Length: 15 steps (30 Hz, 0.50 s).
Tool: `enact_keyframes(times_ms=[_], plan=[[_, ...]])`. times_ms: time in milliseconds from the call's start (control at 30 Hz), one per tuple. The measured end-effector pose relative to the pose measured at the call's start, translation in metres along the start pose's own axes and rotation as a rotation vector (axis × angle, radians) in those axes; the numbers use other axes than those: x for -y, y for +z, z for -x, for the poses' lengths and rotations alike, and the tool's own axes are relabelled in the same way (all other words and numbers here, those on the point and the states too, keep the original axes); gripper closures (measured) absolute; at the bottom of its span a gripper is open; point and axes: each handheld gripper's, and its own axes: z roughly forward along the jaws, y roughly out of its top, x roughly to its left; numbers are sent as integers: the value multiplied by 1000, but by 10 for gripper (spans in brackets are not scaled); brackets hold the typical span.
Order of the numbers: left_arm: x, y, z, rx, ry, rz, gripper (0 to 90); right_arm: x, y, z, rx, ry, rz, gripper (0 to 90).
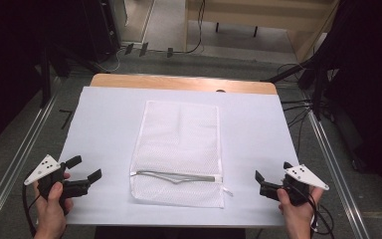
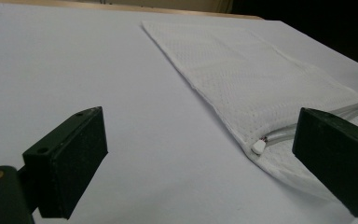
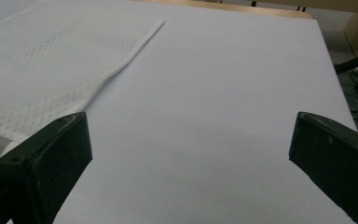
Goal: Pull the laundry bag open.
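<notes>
A white mesh laundry bag (image 1: 179, 149) lies flat in the middle of the white table cover (image 1: 104, 124), its zipper (image 1: 179, 175) running across the near end. My left gripper (image 1: 85, 168) hovers at the near left of the table, open and empty, aimed toward the bag. In the left gripper view the bag (image 2: 251, 79) stretches away at the right and the zipper end (image 2: 259, 146) sits between the jaws' line. My right gripper (image 1: 271, 175) is held at the near right, open, nothing between its jaws. The right gripper view has the bag (image 3: 51, 60) at the left.
A wooden table edge (image 1: 179, 82) shows beyond the cover at the far side. Metal rails (image 1: 328, 149) run along both sides of the table, with cables on the floor at the right. Bare white cover lies on either side of the bag.
</notes>
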Motion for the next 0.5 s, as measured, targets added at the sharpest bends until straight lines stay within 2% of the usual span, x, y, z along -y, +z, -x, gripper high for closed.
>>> enact_keyframes(times_ms=[133,300,500], plan=[[0,1,-1,7,-7,-9,18,3,-2,13,10,25,-4,0],[1,5,1,1,5,-26,0,9,-2,28,22,53,-15,0],[1,5,1,-7,13,-35,0,12,-1,33,27,54,-23,0]])
